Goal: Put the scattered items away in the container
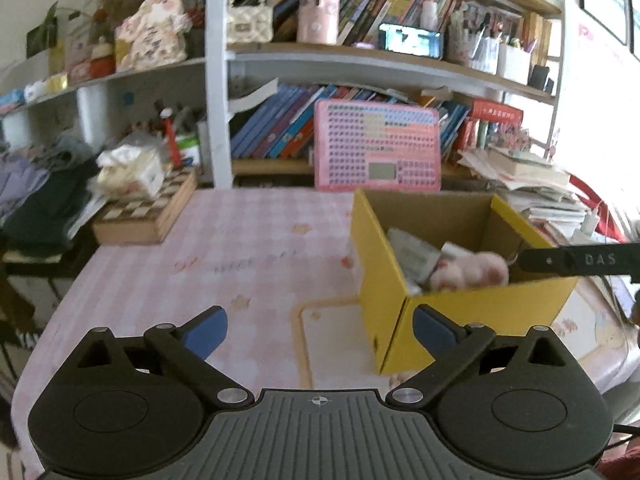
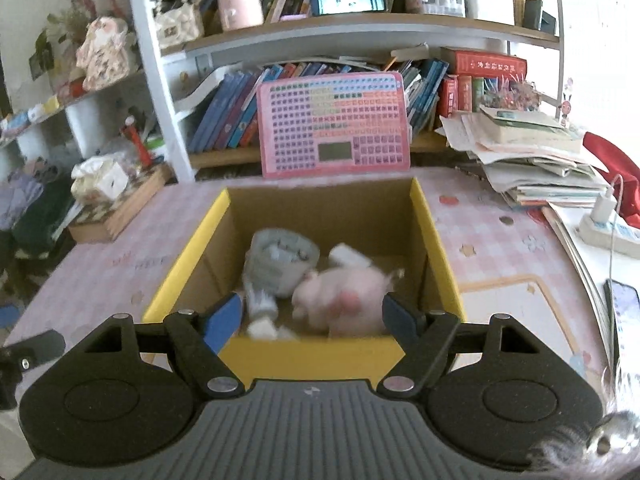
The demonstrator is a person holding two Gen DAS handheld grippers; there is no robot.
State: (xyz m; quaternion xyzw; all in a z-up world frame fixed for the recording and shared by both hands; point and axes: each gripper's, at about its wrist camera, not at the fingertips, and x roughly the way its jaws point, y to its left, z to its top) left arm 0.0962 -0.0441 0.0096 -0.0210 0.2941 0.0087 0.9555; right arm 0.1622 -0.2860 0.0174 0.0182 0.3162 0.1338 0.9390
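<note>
- Left wrist view: the left gripper (image 1: 320,330) fills the bottom of the frame with its blue-padded fingers (image 1: 206,334) spread wide and nothing between them; below the gap is only the pink checked tablecloth (image 1: 240,240).
- The yellow cardboard box (image 1: 380,280) stands at centre right, its near corner just above the right-hand pad. Inside it a pink plush toy (image 1: 472,270) lies against the near wall, with a pale plastic packet (image 1: 412,254) to its left.
- A dark finger of the right gripper (image 1: 576,260) reaches in from the right edge over the box rim, close to the toy. Whether it touches I cannot tell.
- Right wrist view: the right gripper (image 2: 312,312) hangs over the near wall of the box (image 2: 320,352), jaws partly open. The plush toy (image 2: 340,296) sits low in the box between and beyond the pads; it is blurred, and no pad visibly presses on it, so I judge it free.
- The toy looks round, fluffy and pale pink with a darker pink patch. It should be light, soft and squashy, not fragile; a pinch across the body would hold it best.
- The grey-white packet (image 2: 280,264) lies at the box's left, crinkled. It likely handles light and slippery, best taken by its gathered end.
</note>
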